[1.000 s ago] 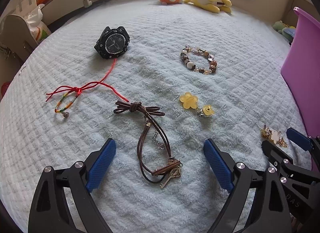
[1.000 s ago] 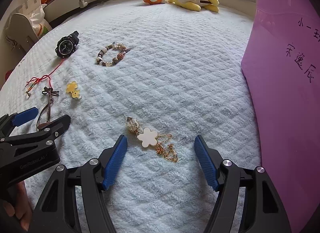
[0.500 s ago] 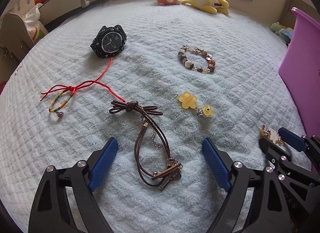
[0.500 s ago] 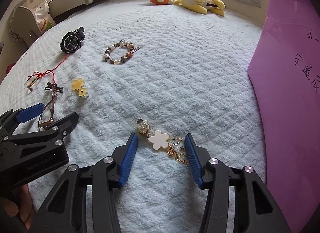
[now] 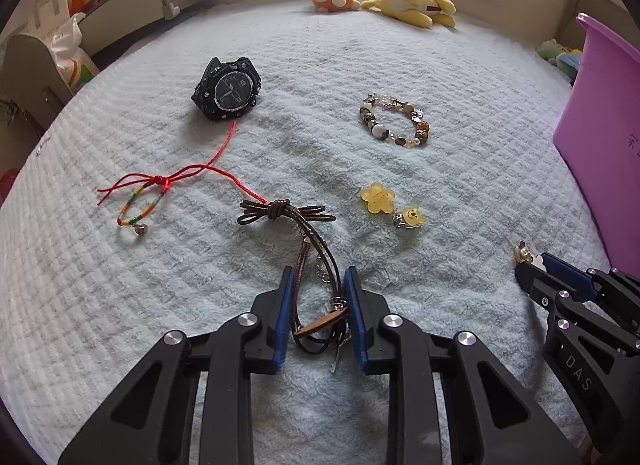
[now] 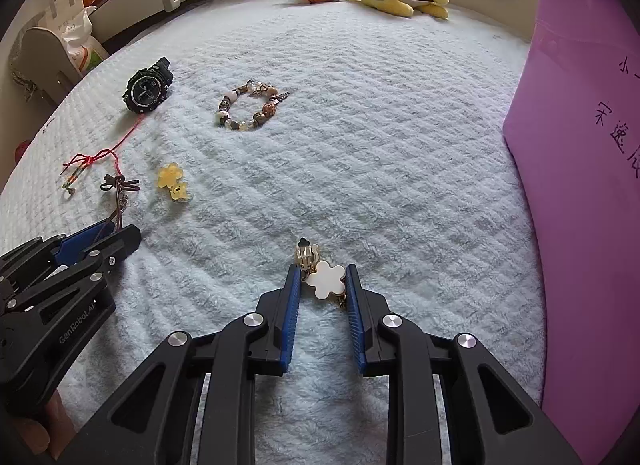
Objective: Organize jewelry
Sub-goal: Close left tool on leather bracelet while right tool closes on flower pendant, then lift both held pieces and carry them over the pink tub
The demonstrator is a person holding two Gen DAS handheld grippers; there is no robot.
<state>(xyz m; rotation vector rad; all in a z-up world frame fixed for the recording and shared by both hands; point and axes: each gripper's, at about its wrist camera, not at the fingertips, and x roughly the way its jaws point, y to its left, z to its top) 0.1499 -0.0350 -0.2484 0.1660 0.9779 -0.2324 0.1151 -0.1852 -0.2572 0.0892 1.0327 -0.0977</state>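
On the left, the left gripper (image 5: 316, 297) had just been closing: its fingers, spread wide either side of the brown leather bracelet (image 5: 308, 265) a second earlier, now pinched the bracelet's near end, the knotted far end lying on the bed (image 5: 460, 77). On the right, the right gripper (image 6: 322, 293) had likewise just been closing, and its fingers now pressed against the white flower clasp of the gold chain bracelet (image 6: 326, 279), where before they stood well apart around it. Both pieces remained on the bed, not yet lifted. In my judgement both grasps were made and lifting toward the purple bin (image 6: 580, 145) at far right was the likely next step.

Count, left to right in the left wrist view:
- one red cord bracelet (image 5: 160, 185)
- one black watch (image 5: 228, 89)
- one brown leather bracelet
- one yellow flower-and-bear clip (image 5: 390, 205)
- one beaded bracelet (image 5: 396, 121)
- one gold chain bracelet
- one purple bin
- two plush toys (image 5: 380, 1) at the bed's far edge
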